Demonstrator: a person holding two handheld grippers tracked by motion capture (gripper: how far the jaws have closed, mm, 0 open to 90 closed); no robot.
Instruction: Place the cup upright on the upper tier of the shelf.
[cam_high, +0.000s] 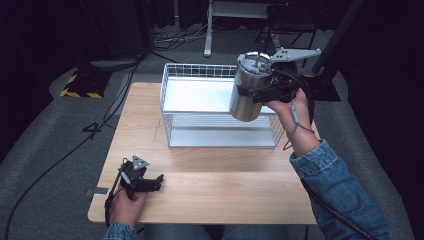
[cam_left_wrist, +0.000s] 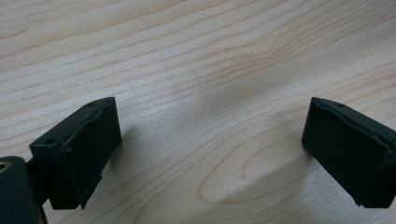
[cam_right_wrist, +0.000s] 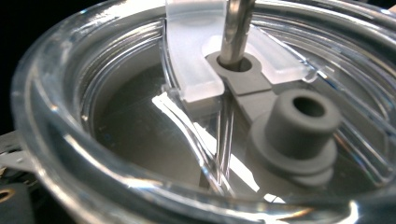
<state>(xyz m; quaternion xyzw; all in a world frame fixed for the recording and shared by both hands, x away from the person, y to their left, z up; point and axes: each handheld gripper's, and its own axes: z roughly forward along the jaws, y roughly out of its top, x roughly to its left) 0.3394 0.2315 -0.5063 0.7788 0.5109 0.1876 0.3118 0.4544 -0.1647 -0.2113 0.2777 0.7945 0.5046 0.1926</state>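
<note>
Two tools are showing in the high view, one in each of the person's hands. Nearest, at the front left corner of the wooden bench (cam_high: 210, 190), the left tool (cam_high: 159, 179) is resting low on the bench top, with the hand (cam_high: 127, 205) behind it and its grey three-cornered plate on top. In the left gripper view its two black jaws are standing spread wide, with bare wood grain (cam_left_wrist: 210, 93) between them and nothing in their grasp.

Farther back, toward the middle of the bench, a white wire basket (cam_high: 172, 131) is sitting with its open top facing up and a pale floor inside. Above the basket's right end, the right tool (cam_high: 257, 91) is holding a steel tumbler (cam_high: 247, 97) up in the air, clear of the bench and tilted, its lidded top leaning away from the person. The jaws are pinching the tumbler's side, and the right hand (cam_high: 292, 107), in a denim sleeve (cam_high: 340, 195), is coming in from the right.

In the right gripper view the tumbler's clear lid (cam_right_wrist: 56, 140) is lying very close to the camera, with a metal straw (cam_right_wrist: 236, 32) passing through a grey plug (cam_right_wrist: 294, 126) and a frosted sliding tab (cam_right_wrist: 191, 51) beside it.
</note>
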